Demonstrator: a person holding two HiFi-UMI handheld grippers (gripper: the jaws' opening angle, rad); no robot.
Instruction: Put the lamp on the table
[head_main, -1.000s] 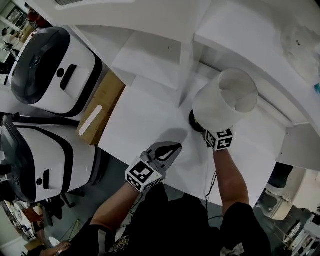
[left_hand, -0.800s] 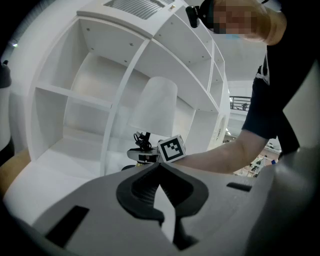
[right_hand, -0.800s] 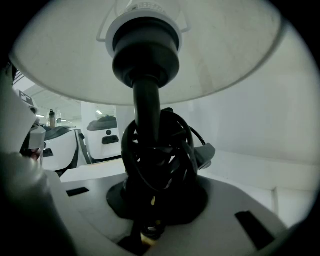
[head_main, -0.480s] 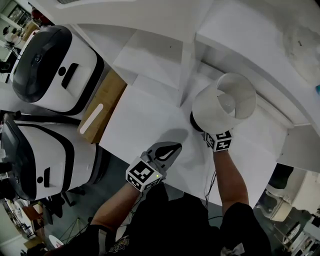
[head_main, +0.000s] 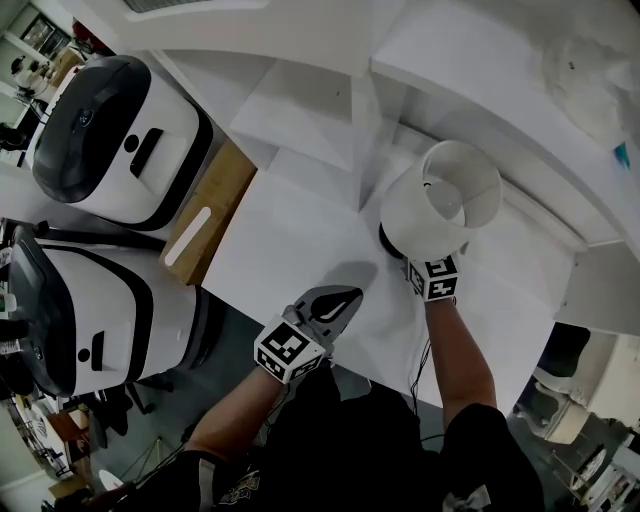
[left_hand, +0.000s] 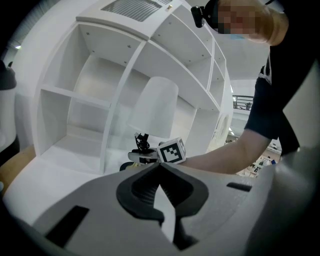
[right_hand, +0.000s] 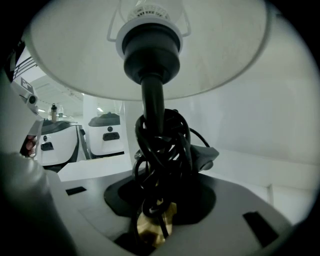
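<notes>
Head view: the lamp (head_main: 440, 200) stands upright on the white surface (head_main: 290, 250), its dark base (head_main: 386, 240) just ahead of the right gripper (head_main: 415, 260) and its shade (head_main: 455, 185) above and beyond the jaws
Right gripper view: the black stem (right_hand: 152, 100), wound with its own cord (right_hand: 162, 155), rises between the jaws; the underside of the shade fills the field above them; a brass-coloured piece (right_hand: 154, 227) hangs low between the jaws, its nature not clear
Right jaws: opening, one to either side of the wrapped stem; the pads appear clear of it
Left gripper (head_main: 345, 297): jaws closed on each other with nothing between them, held over the near edge of the surface; the lamp lies ahead and to the right of these jaws, well apart
Backdrop: a white shelf unit (head_main: 330, 110) rises directly beyond both pairs of jaws
Done, as judged: the lamp seems to be set down, base on the surface, and the grip is being given up
Left, as judged: draw the right jaws back off the stem without snagging the cord or tipping the lamp; whether the base sits fully flat cannot be told, as the shade hides most of it
</notes>
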